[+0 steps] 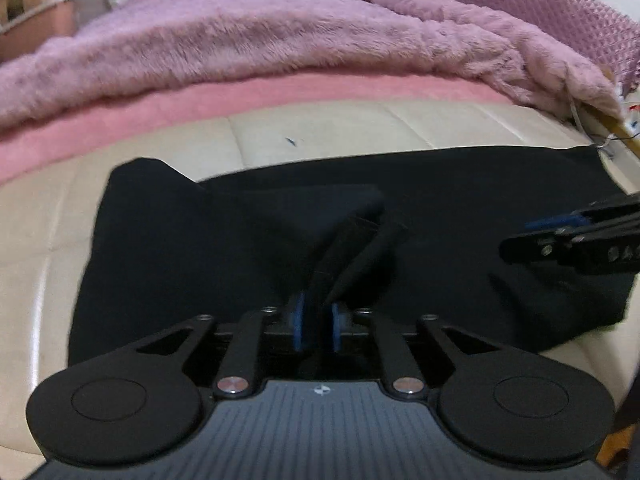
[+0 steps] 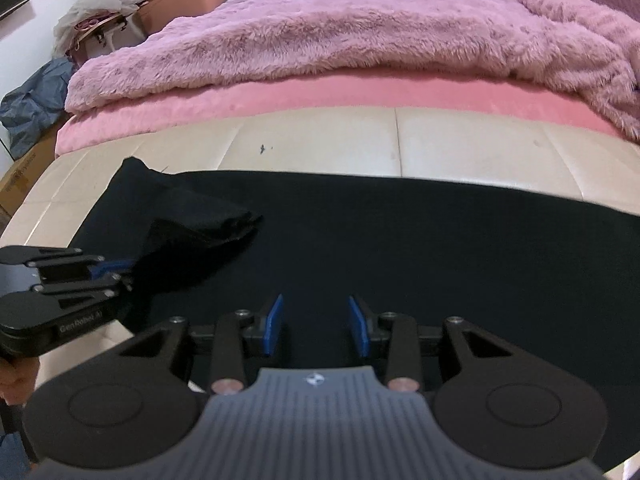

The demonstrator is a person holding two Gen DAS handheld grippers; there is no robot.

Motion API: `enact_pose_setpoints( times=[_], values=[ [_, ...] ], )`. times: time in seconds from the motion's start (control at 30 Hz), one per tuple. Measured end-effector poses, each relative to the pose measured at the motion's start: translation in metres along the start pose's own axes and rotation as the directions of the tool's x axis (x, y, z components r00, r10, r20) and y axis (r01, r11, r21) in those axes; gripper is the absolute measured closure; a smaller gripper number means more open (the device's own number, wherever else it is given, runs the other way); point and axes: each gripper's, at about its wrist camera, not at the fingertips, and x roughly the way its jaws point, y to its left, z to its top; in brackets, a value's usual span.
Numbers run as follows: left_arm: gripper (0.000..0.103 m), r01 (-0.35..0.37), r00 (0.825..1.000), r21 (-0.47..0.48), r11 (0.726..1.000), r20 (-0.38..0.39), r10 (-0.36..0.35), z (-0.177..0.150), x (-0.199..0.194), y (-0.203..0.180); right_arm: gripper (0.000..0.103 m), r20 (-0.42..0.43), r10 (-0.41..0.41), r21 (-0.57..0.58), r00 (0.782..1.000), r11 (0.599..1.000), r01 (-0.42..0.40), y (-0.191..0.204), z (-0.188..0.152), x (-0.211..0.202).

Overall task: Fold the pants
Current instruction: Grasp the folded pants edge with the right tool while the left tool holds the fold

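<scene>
Black pants (image 2: 400, 248) are lying spread across a cream padded surface (image 2: 320, 136), filling most of its near part in both wrist views. Behind the surface, a bed is showing a pink sheet (image 2: 360, 92) under a shaggy mauve blanket (image 2: 320, 28). The left hand-held gripper (image 1: 319, 322) is pointing down at the pants; a raised fold of black cloth is running up between its blue pads (image 1: 299, 320). The pads are sitting close together with the cloth in the narrow gap, but whether they are pressing on it cannot be told: a slim dark space is showing beside the right pad. In the right wrist view this same gripper (image 2: 120, 274) is coming in from the left edge, with a bunched flap of cloth lifting off the pants at its tip. The right hand-held gripper (image 2: 316, 324) is hovering over the pants with its blue pads (image 2: 274, 324) spread apart and nothing between them; only flat black cloth is lying below the gap. In the left wrist view it (image 1: 520, 236) is reaching in from the right edge above the cloth. Part of a hand (image 2: 16, 380) is showing at the lower left edge of the right wrist view.
</scene>
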Motion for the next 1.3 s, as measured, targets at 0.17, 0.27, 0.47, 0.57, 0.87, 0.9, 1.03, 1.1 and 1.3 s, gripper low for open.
enact_pose_setpoints(
  times=[0.17,0.27,0.47,0.57,0.87,0.9,1.03,1.1,1.3],
  values=[
    [0.07,0.163,0.987,-0.122,0.979,0.03,-0.16,0.006,-0.018,0.022,0.07,-0.014,0.029,0.021,0.999,0.999,-0.029,-0.002,-0.012,0.0],
    [0.061,0.203,0.979,-0.171,0.964,0.067,-0.194,0.009,-0.027,0.032,0.07,-0.006,0.063,0.031,0.998,0.998,-0.063,0.0,-0.013,-0.004],
    [0.061,0.16,0.987,-0.131,0.978,0.026,-0.158,0.021,-0.019,0.024,0.07,0.01,0.121,0.033,0.993,0.992,-0.122,0.01,-0.008,-0.002],
    [0.053,0.142,0.99,-0.039,0.989,-0.002,-0.142,0.021,-0.009,0.001,0.07,0.002,0.11,0.017,0.994,0.994,-0.11,0.016,-0.005,0.004],
    [0.094,0.125,0.991,-0.094,0.988,-0.044,-0.13,0.017,0.011,-0.002,0.07,0.01,0.146,-0.029,0.989,0.989,-0.146,0.018,-0.011,0.005],
    [0.096,0.134,0.99,-0.109,0.985,-0.036,-0.139,0.018,0.009,0.002,0.07,0.019,0.162,-0.038,0.987,0.986,-0.161,0.019,-0.011,0.004],
    [0.098,0.149,0.988,-0.147,0.978,-0.015,-0.153,0.026,-0.006,0.015,0.07,0.025,0.222,-0.07,0.975,0.973,-0.22,0.029,-0.005,0.011],
    [0.098,0.154,0.988,-0.156,0.976,-0.008,-0.157,0.031,-0.013,0.019,0.073,0.021,0.249,-0.077,0.968,0.966,-0.247,0.034,-0.001,0.016],
    [0.098,0.158,0.987,-0.149,0.976,0.003,-0.16,0.043,-0.024,0.023,0.08,-0.031,0.281,-0.034,0.959,0.959,-0.282,0.044,0.013,0.046]
  ],
)
